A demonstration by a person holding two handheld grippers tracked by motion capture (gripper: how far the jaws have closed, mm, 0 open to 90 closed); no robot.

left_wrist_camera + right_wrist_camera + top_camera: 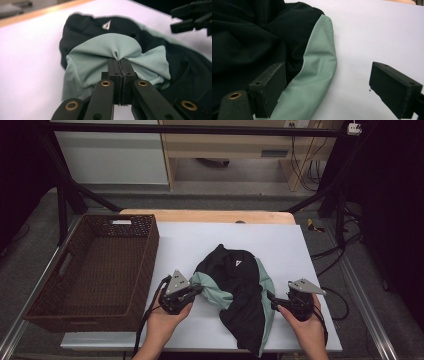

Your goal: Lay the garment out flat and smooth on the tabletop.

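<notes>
High view first: the white sheet covers most of the wooden table, and on its left edge stands a brown wicker basket with nothing in it that I can see. Right of the basket, toward the near side of the sheet, lies the black and mint-green garment, crumpled in a loose heap rather than folded, with a small white triangular logo showing near its far end.

The person's two hands come in from the near edge, one on each side of the heap. The left gripper is at the garment's left edge, and the left gripper view shows its jaws pressed together on a pinch of the green cloth, which gathers into puckers right at the tips. The right gripper is at the garment's right edge; in the right gripper view its jaws stand wide apart, one pad resting by the green hem and the other over bare sheet, with no cloth pinched between them.

As for progress, I judge the work to be in its early part. One side of the garment has been taken hold of; the other has not. The cloth is bunched and lies wholly on the sheet, well outside the basket. Left to do, as it looks: close the right jaws on the hem, spread or fold the garment, and, if the basket is where it belongs, carry it over there.
</notes>
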